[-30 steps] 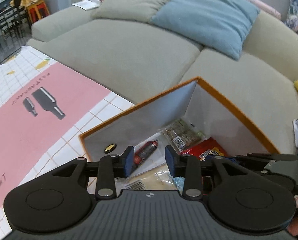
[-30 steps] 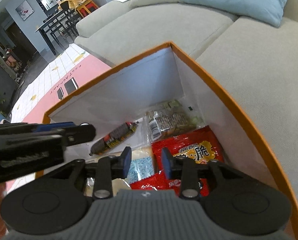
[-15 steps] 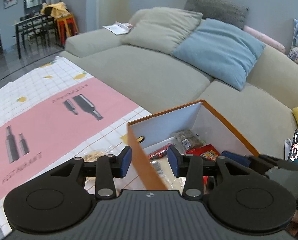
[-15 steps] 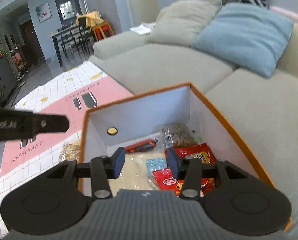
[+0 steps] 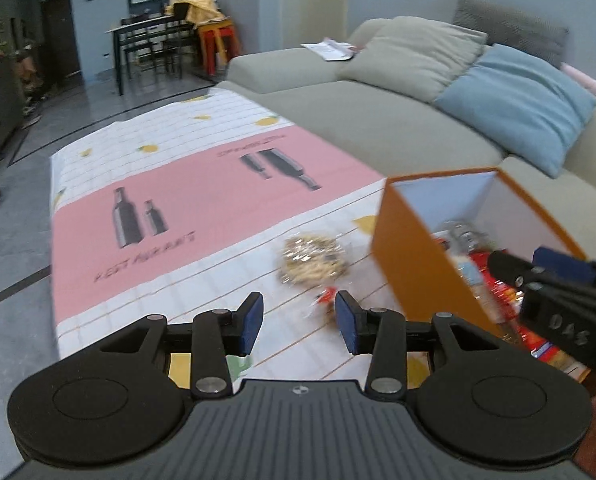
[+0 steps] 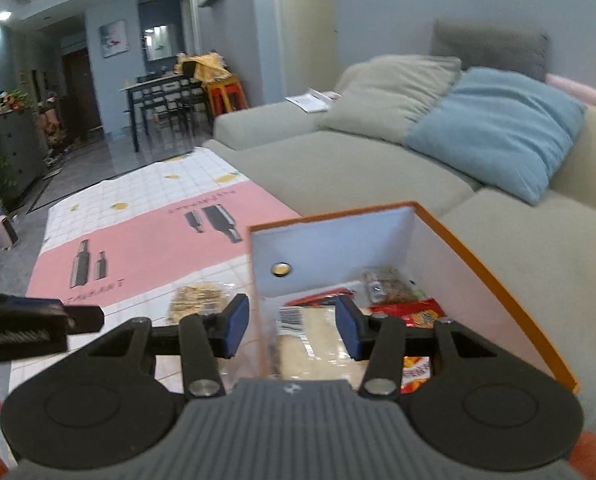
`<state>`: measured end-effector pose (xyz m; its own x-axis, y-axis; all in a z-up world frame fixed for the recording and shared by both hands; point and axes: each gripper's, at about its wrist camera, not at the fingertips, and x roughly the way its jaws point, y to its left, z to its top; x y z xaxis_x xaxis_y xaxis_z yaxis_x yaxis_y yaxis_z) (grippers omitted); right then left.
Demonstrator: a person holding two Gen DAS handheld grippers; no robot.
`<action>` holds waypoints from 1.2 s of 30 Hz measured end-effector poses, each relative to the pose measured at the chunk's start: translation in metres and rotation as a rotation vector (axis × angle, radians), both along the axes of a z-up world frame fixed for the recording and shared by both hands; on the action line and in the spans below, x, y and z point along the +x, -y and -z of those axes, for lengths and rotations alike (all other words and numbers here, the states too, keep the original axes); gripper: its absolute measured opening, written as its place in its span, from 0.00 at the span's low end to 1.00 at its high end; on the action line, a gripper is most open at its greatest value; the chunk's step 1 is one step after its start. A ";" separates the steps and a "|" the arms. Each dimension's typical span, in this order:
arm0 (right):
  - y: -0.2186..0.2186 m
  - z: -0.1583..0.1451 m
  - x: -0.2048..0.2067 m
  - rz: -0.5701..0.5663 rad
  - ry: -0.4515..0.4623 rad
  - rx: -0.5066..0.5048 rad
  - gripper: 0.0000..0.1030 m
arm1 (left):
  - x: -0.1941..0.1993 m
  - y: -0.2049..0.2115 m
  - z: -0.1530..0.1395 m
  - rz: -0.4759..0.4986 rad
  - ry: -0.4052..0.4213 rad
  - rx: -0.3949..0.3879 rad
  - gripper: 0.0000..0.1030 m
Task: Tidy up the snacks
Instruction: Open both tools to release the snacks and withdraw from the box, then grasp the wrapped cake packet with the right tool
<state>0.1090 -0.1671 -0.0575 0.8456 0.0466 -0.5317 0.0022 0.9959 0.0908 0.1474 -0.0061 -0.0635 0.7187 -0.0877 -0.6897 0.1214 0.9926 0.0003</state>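
The left claw (image 5: 299,322) stands with its blue pads parted and nothing between them, above the bench (image 5: 186,200) with its pink and white checked cloth; its jaws have just been opening, and a clear packet of golden snacks (image 5: 313,260) lies on the cloth just beside the outer wall of the orange box (image 5: 413,264). The right claw (image 6: 292,328) is likewise parted and empty, its jaws having just been opening, over the near rim of the box. Inside the box lie a pale clear-wrapped packet (image 6: 313,340), a red packet (image 6: 411,312) and a brown snack bag (image 6: 385,284), and the box stands on the bench beside the grey sofa (image 6: 337,168).
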 end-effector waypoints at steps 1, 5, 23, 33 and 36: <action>-0.005 0.000 -0.001 -0.027 0.002 -0.001 0.46 | -0.002 -0.006 0.003 -0.007 -0.012 0.000 0.47; -0.028 0.008 -0.001 -0.106 -0.022 -0.034 0.46 | -0.006 -0.025 0.016 -0.022 -0.036 0.001 0.47; -0.102 0.075 0.062 -0.218 -0.184 -0.207 0.43 | 0.028 -0.068 0.058 0.006 -0.169 -0.051 0.57; -0.114 0.107 0.104 -0.253 -0.243 -0.272 0.44 | 0.052 -0.068 0.078 -0.002 -0.213 -0.059 0.57; -0.114 0.114 0.110 -0.260 -0.266 -0.260 0.44 | 0.055 -0.066 0.083 0.007 -0.221 -0.058 0.57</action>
<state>0.2193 -0.0529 -0.1717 0.6559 0.0756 -0.7511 -0.2620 0.9559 -0.1325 0.2023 0.0598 -0.1464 0.5503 -0.1358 -0.8239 0.1188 0.9894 -0.0837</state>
